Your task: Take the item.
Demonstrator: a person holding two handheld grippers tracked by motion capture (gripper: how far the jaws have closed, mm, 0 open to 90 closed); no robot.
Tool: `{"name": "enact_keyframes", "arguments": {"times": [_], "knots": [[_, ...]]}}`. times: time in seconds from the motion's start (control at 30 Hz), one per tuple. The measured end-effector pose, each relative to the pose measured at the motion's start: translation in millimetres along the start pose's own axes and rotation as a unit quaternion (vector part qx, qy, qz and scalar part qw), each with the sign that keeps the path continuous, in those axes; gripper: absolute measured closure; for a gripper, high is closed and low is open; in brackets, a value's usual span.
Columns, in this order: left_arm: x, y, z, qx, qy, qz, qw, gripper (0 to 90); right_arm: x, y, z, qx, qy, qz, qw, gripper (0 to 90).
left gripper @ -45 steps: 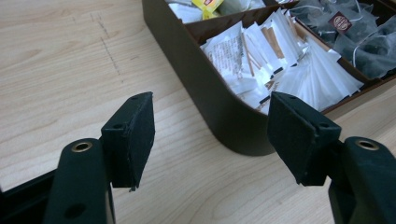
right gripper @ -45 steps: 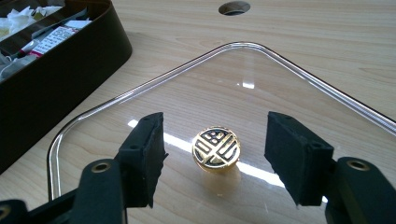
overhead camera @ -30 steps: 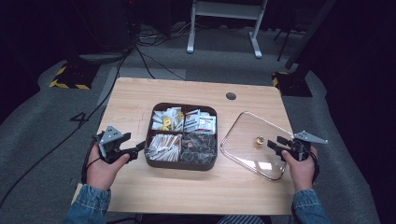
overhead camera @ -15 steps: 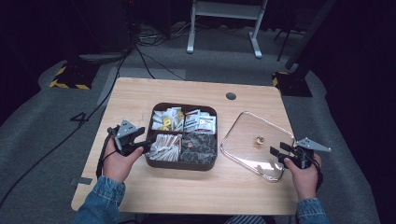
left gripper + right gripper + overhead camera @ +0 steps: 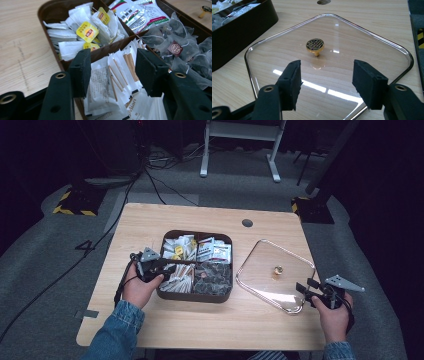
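A brown four-part tray (image 5: 197, 297) sits mid-table, filled with tea bags and sachets. My left gripper (image 5: 170, 267) reaches over its left wall, above the near-left compartment. In the left gripper view its jaws (image 5: 113, 67) hover over white paper sachets (image 5: 107, 85). They have just been closing, and the pads press on nothing. Yellow-tagged tea bags (image 5: 87, 31) lie beyond, dark mesh bags (image 5: 180, 50) to the right. A clear glass lid (image 5: 260, 270) with a gold knob (image 5: 276, 269) lies flat right of the tray. My right gripper (image 5: 302, 287) stands open at the lid's near right edge, facing the knob (image 5: 315, 45).
A round cable hole (image 5: 247, 223) sits in the table's far side. Bare wood lies left of the tray and along the front edge. The tray's dark wall (image 5: 242, 30) stands left of the lid (image 5: 287, 50) in the right gripper view.
My left hand has moved right from the bare table to over the tray's near-left compartment, and its jaws have narrowed. My right hand has drifted toward the table's near edge.
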State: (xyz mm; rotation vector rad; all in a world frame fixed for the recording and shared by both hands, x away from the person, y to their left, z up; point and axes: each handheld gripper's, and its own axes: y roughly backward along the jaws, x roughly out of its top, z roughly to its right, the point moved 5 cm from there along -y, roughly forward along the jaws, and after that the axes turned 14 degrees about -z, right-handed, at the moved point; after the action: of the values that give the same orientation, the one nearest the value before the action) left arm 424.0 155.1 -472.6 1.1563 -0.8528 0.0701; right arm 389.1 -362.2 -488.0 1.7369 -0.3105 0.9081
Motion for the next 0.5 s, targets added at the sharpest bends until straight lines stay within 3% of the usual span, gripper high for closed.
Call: {"name": "enact_keyframes", "arguments": {"times": [0.13, 0.3, 0.5], "knots": [[0.5, -9.2, -0.3, -0.006, -0.002, -0.015, 0.9999, 51.2, -2.3, 6.2, 0.2, -0.005, 0.002, 0.004, 1.0, 40.9], [-1.7, -18.5, -6.1, 0.011, -0.006, -0.028, 0.9995, 56.2, -6.1, 9.9, 3.9, -0.009, -0.005, 0.008, 0.9999, 41.0], [-6.8, -25.7, -9.0, 0.008, -0.002, -0.048, 0.9988, 61.6, -5.3, 6.1, 0.7, -0.007, -0.001, 0.007, 1.0, 40.9]]}}
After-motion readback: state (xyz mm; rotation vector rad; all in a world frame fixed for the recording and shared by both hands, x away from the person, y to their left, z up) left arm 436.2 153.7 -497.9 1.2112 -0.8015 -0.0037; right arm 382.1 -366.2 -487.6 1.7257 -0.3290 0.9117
